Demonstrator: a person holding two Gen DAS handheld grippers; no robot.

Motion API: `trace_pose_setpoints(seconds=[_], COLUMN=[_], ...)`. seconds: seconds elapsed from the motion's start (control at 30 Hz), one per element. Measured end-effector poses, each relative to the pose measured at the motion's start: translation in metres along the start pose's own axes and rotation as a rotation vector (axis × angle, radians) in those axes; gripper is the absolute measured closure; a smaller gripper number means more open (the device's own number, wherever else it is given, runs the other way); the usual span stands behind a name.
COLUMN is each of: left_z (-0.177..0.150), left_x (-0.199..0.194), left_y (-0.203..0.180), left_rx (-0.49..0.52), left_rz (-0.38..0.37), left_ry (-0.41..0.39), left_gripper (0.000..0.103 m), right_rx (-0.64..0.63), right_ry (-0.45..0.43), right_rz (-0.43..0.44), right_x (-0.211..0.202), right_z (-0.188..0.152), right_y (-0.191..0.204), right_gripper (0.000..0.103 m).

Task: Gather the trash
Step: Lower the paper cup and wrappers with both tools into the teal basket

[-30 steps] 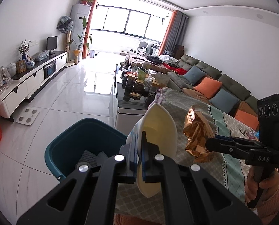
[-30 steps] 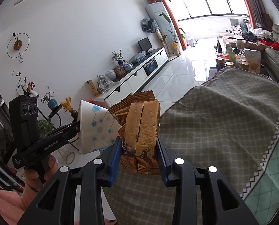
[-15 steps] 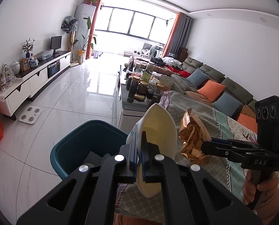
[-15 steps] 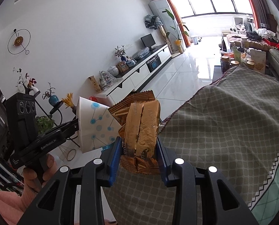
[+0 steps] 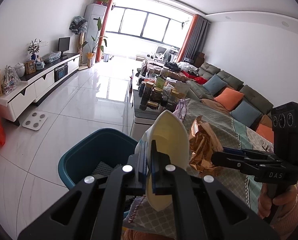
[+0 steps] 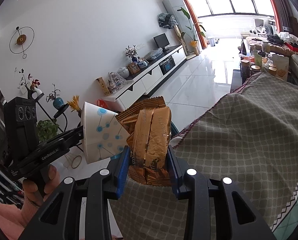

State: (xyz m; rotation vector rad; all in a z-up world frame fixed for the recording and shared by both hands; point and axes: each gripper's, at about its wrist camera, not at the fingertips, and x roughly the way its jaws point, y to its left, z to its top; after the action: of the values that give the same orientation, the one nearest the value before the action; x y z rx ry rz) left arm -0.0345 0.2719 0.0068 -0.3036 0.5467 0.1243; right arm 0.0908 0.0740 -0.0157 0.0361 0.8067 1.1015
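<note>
My left gripper (image 5: 149,160) is shut on a flattened white paper cup (image 5: 169,152) with blue dots, held above the table edge. It also shows in the right wrist view (image 6: 101,134). My right gripper (image 6: 148,160) is shut on a crumpled gold snack wrapper (image 6: 151,136), which also shows in the left wrist view (image 5: 203,148) just right of the cup. A teal bin (image 5: 97,156) stands on the floor below and left of the cup, with something grey inside.
The table has a grey patterned cloth (image 6: 239,140). A glass coffee table (image 5: 147,108) with jars stands beyond it, a sofa (image 5: 239,92) with cushions on the right, a white TV cabinet (image 5: 39,84) on the left. White tiled floor (image 5: 73,108) lies around the bin.
Both grippers have drifted slightly toward the bin side, keeping hold of cup and wrapper. The cameras have tilted up a little.
</note>
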Motion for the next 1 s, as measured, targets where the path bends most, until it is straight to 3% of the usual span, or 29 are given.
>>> trace_pose_setpoints(seconds=[1.0], left_z=[0.001], left_x=[0.007], left_y=[0.007], left_rx=[-0.028], left_rz=[0.037], left_ry=[0.016], left_gripper=[0.098], right_rx=[-0.010], right_ry=[0.031], right_rz=[0.010], right_x=[0.027], right_z=[0.007], right_y=[0.005], right_gripper=[0.067])
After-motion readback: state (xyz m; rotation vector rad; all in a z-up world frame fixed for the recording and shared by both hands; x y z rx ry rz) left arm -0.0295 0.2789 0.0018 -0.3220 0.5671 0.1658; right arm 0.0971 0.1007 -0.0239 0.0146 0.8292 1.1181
